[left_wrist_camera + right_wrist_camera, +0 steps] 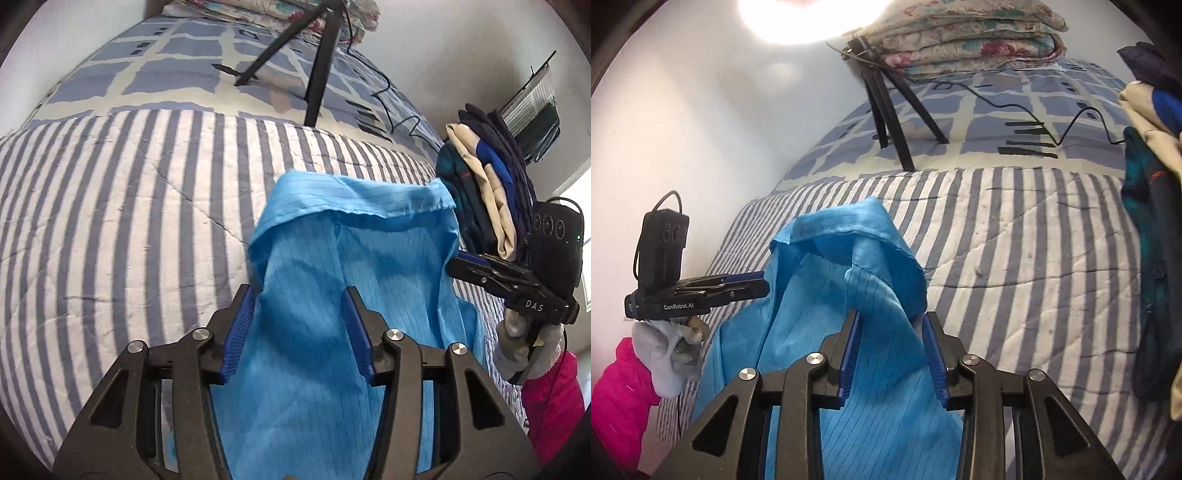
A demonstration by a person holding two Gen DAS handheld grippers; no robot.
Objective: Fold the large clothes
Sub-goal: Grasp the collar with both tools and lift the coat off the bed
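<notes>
A: Notes from the bedside. Where's the garment?

B: The bright blue thin pinstriped garment (332, 332) hangs in the air over the grey-and-white striped quilt (129, 229), top edge flopped over like a collar. Both tools sit up at that top edge, one to each side

A: Finger state?

B: The left gripper (301, 332) has its blue ribbed pads (240, 332) spread, cloth draped between and in front of them, not pinched so far as its own camera shows. The right gripper (892, 352) looks the same: pads apart, fabric running through the gap. Seen from the other side, each tool's tip meets the cloth edge, but whether it bites there I cannot tell

A: Why held like that?

B: My guess: lifted by the shoulders so the body hangs straight before it is laid flat on the quilt for folding

A: What's around?

B: A black tripod (894, 110) stands on the blue checked bedspread (997, 107) beyond the quilt, with a black cable (1052, 122) trailing across. A folded floral blanket (967, 33) sits at the head. A pile of dark and beige clothes (487, 184) crowds the right side

A: Obstacles?

B: That pile, just beside the garment's right edge, could snag a sleeve. The tripod legs limit the far reach
</notes>
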